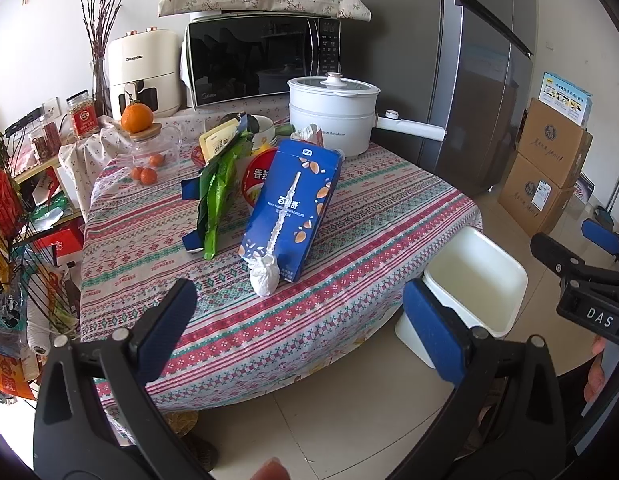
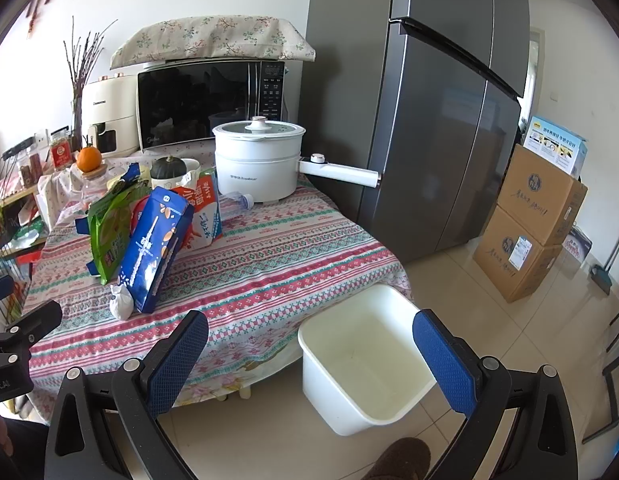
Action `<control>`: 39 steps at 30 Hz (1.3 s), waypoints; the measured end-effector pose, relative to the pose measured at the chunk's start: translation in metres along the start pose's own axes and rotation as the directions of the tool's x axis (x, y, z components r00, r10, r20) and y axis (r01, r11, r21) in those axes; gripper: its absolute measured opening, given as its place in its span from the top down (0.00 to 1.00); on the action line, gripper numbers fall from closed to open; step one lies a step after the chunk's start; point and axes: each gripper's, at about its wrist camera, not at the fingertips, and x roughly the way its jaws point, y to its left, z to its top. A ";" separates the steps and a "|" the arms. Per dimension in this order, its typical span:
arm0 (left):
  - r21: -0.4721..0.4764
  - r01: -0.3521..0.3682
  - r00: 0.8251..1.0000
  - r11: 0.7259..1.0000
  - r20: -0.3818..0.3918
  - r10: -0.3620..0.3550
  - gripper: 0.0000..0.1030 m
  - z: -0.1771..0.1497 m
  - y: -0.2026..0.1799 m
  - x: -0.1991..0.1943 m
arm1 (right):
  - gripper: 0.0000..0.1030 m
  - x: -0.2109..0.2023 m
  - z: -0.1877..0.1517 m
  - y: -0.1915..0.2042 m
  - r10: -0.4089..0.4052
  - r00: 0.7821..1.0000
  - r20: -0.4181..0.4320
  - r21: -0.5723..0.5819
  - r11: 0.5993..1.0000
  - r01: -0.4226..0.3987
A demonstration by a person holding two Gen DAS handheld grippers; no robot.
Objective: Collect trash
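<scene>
A blue snack box (image 1: pixel 292 208) (image 2: pixel 155 246) leans on the striped tablecloth with a crumpled white tissue (image 1: pixel 264 275) (image 2: pixel 121 303) at its foot. A green wrapper (image 1: pixel 217 196) (image 2: pixel 109 236), a red instant-noodle cup (image 1: pixel 258 184) and a white milk carton (image 2: pixel 203 216) lie behind it. A white bin (image 1: pixel 475 282) (image 2: pixel 363 354) stands on the floor beside the table and looks empty. My left gripper (image 1: pixel 305 328) is open, short of the tissue. My right gripper (image 2: pixel 309 354) is open above the bin's near side.
A white electric pot (image 1: pixel 333 118) (image 2: pixel 259 160), microwave (image 1: pixel 265 58), air fryer (image 1: pixel 143 76), oranges (image 1: pixel 137 118) and a glass jar crowd the table's back. A grey fridge (image 2: pixel 429 100) stands right. Cardboard boxes (image 2: pixel 529 220) are stacked on the tiled floor.
</scene>
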 end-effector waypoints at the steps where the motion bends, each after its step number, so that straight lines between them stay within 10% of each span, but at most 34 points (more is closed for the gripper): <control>1: -0.001 -0.001 1.000 1.000 0.000 0.001 0.01 0.000 0.000 0.000 | 0.00 -0.001 0.001 -0.001 -0.003 1.000 0.004 0.003 1.000 0.003; 13: 0.002 0.008 1.000 1.000 -0.012 -0.008 0.01 0.001 0.002 0.004 | 0.00 -0.007 0.011 -0.004 0.011 1.000 0.008 0.003 1.000 -0.011; 20: -0.054 0.162 0.983 0.985 -0.078 -0.166 0.01 0.010 0.013 0.019 | 0.00 0.003 0.020 0.001 0.077 0.995 -0.066 -0.016 0.997 -0.078; 39: 0.117 0.297 0.934 0.948 -0.243 -0.263 0.01 0.039 0.043 0.190 | 0.00 0.101 0.045 0.024 0.198 0.948 -0.249 -0.113 0.966 -0.231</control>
